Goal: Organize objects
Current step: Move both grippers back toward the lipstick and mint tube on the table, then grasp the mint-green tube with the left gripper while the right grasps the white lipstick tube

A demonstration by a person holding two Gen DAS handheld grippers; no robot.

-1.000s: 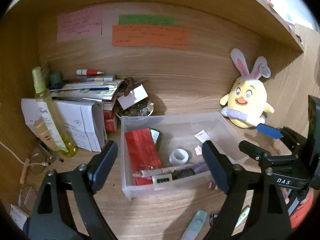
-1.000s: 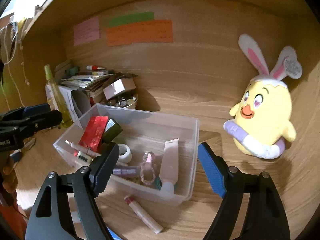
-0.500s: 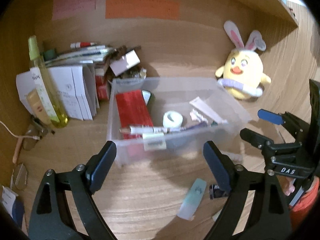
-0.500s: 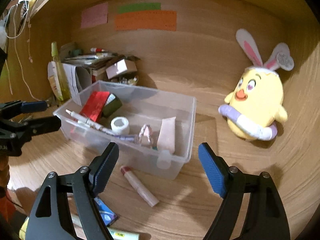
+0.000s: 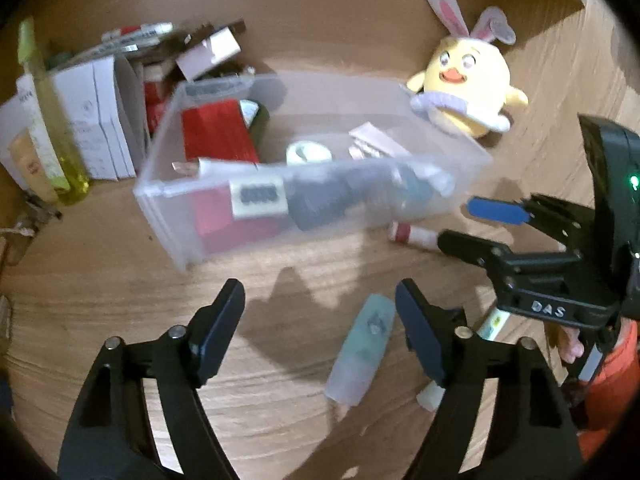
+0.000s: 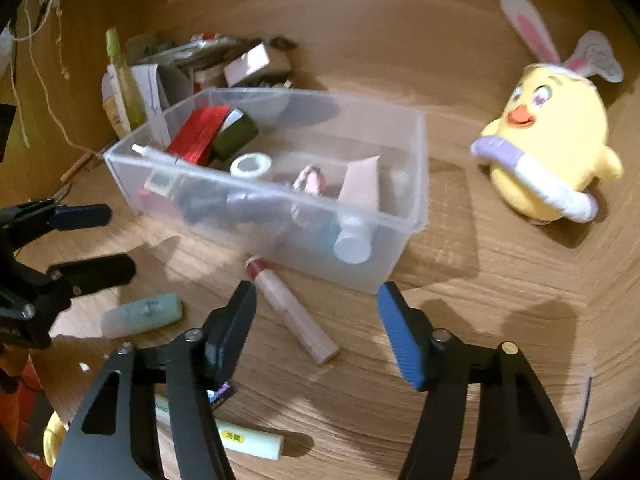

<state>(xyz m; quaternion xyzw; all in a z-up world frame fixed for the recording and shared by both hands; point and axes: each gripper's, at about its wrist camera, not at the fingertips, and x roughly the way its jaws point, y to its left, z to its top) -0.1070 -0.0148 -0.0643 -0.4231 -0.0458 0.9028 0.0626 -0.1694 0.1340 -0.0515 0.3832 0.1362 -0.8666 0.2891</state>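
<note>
A clear plastic bin [image 5: 168,184] [image 6: 420,160] on the wooden desk holds a red packet, a tape roll, tubes and pens. My left gripper [image 5: 320,300] [image 6: 92,244] hovers low in front of it, its jaws closing. A pale green tube [image 5: 360,356] [image 6: 140,316] lies on the desk beneath its gap, near the right-hand finger, untouched. My right gripper [image 6: 316,300] [image 5: 476,228] is also closing, with a pink tube with a red cap [image 6: 292,312] [image 5: 416,236] lying on the desk between its fingers, not pressed.
A yellow chick plush with rabbit ears [image 5: 468,80] [image 6: 552,152] sits right of the bin. Boxes, pens and a yellow-green bottle [image 5: 52,128] crowd the back left. A pale yellow tube [image 6: 240,440] and a small dark packet [image 6: 220,396] lie near the front edge.
Both grippers have sunk and tipped down toward the desk in front of the bin. Both pairs of jaws have narrowed. The loose tubes now lie under the fingers.
</note>
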